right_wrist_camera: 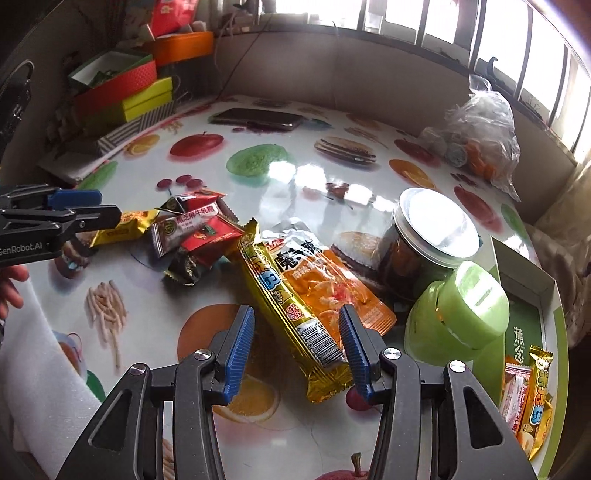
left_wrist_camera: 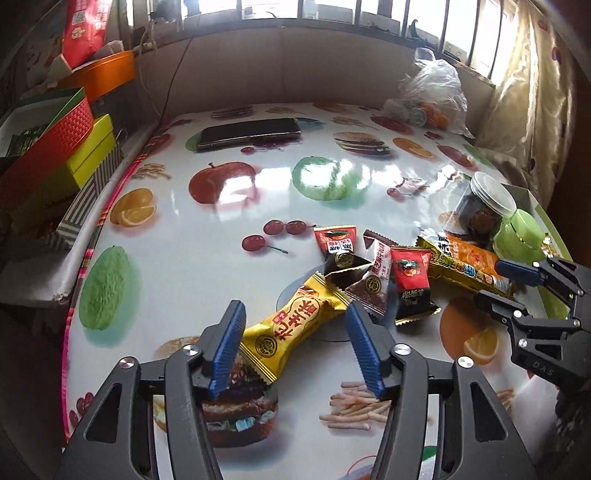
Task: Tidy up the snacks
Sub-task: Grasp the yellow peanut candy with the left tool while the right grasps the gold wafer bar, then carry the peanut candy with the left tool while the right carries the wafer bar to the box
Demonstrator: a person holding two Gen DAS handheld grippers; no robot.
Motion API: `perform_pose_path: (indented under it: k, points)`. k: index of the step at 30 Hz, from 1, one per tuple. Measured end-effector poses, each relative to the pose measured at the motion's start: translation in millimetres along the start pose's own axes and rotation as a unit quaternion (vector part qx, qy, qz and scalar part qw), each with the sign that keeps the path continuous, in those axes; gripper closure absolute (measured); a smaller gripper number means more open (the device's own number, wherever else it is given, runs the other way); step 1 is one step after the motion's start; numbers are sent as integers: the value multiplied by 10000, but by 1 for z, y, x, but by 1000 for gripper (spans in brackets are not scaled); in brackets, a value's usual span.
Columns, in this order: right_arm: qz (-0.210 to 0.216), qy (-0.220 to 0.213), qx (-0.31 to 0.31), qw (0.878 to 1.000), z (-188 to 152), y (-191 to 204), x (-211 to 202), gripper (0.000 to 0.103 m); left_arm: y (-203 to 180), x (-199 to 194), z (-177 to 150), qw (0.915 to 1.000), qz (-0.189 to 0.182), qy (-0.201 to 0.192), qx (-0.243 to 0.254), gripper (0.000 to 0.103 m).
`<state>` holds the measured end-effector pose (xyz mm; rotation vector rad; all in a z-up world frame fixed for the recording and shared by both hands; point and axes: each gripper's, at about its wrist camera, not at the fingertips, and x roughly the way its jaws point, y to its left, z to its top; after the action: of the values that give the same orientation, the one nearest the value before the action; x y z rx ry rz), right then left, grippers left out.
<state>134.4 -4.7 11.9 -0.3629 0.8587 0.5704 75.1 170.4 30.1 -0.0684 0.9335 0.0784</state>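
Jar (right_wrist_camera: 424, 236) and green cup (right_wrist_camera: 458, 310) crowd the snacks (right_wrist_camera: 295, 295).

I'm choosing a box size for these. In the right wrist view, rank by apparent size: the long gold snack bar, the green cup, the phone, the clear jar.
1. Gold bar, longest.
2. Green cup and clear jar look alike; not ranked.
3. Phone looks smallest, but it lies farthest away, so that is unsure.

**Daylight, glare and fisheye bend**

Bright daylight enters through the windows (left_wrist_camera: 332, 11) at the back, throwing white glare patches across the glossy tabletop (left_wrist_camera: 229, 206). Both views curve strongly toward dark, vignetted corners. The centre is sharp; the far edges go soft and slightly blurred.
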Motion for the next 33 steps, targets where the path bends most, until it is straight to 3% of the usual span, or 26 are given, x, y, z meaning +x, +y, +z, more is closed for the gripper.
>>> perform_pose_path:
  k: [6,17,22,24,26,29,33]
  points:
    - [-72,110,-173,9998,-1,5,10,55,3,20,2,9993,-1,306,229,43]
    - [-47,70,-5,10000,3,4,14,54,6,35,3,9988,18,467,167,43]
    - [-79,39,80,9999,2,4,12,66,7,35,3,9989,25,467,47,43]
    - [-56,27,102,9999,1,5,11,73,7,34,2,9989,71,465,21,47]
    - [-21,3,141,9999,-1,6,9,79,8,33,3,9989,85,457,-50,61]
    - [6,-44,213,9998,-2,6,7,81,10,33,5,9988,57,457,-188,76]
    - [107,-94,309,9994,-5,5,3,82,9,31,3,9987,28,425,-293,78]
